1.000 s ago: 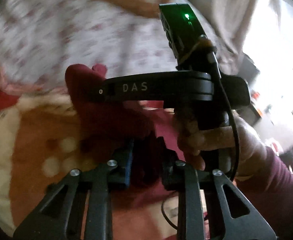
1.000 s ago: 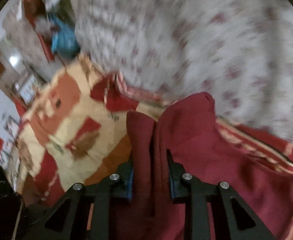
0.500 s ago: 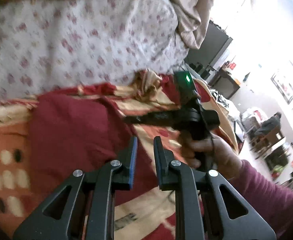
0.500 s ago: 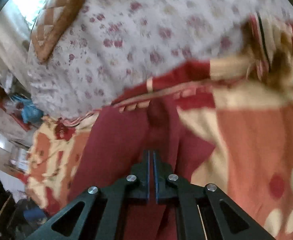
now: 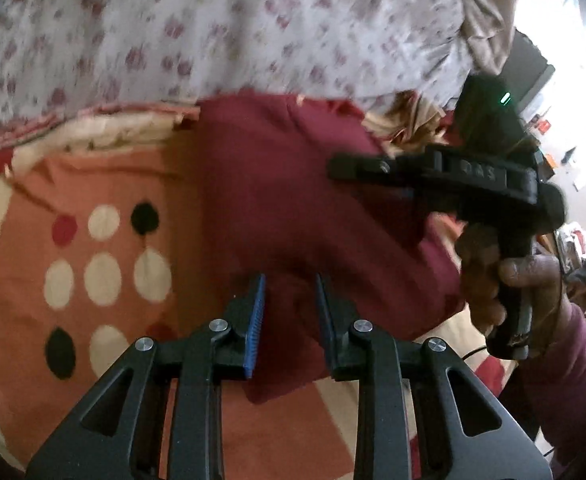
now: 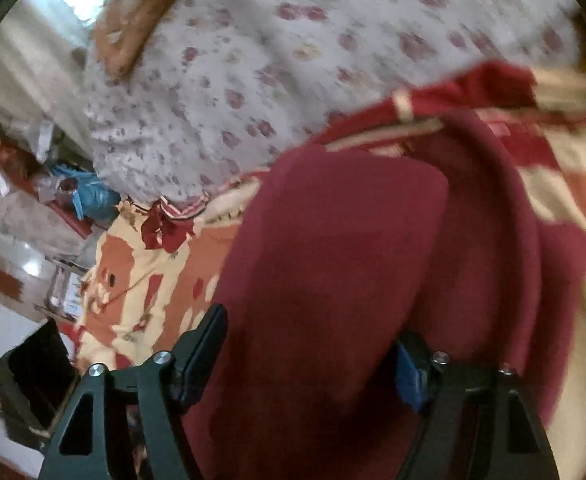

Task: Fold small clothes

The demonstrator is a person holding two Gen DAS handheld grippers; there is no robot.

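Note:
A dark red garment (image 5: 293, 184) lies folded over on the orange and cream bedspread (image 5: 105, 264). My left gripper (image 5: 289, 304) hangs over the garment's near edge. Its jaws are opening, the blue pads (image 5: 255, 316) stand a little apart, and red cloth shows in the gap without being pinched. My right gripper (image 5: 341, 166) comes in from the right in a hand (image 5: 489, 276) and reaches over the garment's far right part. In the right wrist view the garment (image 6: 333, 248) bulges between the right gripper's (image 6: 313, 340) fingers. Those jaws are opening wide, and the pads do not press on the cloth.
A white quilt with red flowers (image 5: 221, 28) lies behind the bedspread. A beige cloth (image 5: 481, 12) is bunched at the top right. Past the bed's left edge are a black box (image 6: 33, 376), a blue bag (image 6: 93, 196) and room clutter.
The right gripper's jaws went from shut on the red cloth to wide apart. The left gripper let go and sank toward the garment, which now lies on the bedspread.

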